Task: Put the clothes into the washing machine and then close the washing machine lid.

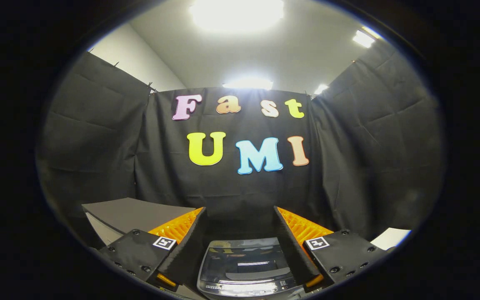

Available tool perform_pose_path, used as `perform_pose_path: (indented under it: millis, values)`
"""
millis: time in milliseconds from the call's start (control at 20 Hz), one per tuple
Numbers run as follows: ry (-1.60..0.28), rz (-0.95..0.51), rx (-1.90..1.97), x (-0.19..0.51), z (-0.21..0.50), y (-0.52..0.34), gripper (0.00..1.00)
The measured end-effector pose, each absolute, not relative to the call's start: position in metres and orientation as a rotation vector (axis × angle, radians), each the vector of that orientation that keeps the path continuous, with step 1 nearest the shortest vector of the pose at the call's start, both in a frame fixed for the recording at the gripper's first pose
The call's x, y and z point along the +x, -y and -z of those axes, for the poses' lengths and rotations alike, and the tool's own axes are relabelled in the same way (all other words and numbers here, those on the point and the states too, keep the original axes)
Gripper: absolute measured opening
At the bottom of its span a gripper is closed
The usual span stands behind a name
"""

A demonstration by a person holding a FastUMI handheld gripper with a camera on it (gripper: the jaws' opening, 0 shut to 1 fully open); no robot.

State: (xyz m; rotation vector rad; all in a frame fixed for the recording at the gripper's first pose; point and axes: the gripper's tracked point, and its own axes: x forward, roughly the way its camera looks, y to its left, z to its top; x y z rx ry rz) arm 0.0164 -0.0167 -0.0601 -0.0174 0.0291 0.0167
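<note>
The gripper [240, 233] is nearest, its fingers [186, 241] spread wide and holding nothing. Between them, just ahead and lower, sits the washing machine [244, 271], its glass lid [244, 260] lying flat and closed.

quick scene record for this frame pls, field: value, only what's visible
gripper: open, fingers spread wide, nothing between them
washing machine: below and just ahead, seen in the gap between the fingers
lid: looks closed, glossy and see-through, reflecting a ceiling light
clothes: cannot tell where from this picture
grey board: beyond the left finger
white surface: beyond the right finger
backdrop: black cloth booth wall
task state: not started, as far as shown
</note>
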Motion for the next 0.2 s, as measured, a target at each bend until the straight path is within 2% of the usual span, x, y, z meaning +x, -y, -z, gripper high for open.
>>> perform_pose_path:
  millis: [200]
  values:
    - [-0.02,-0.016,-0.016,0.0149,0.058,0.0169,0.97]
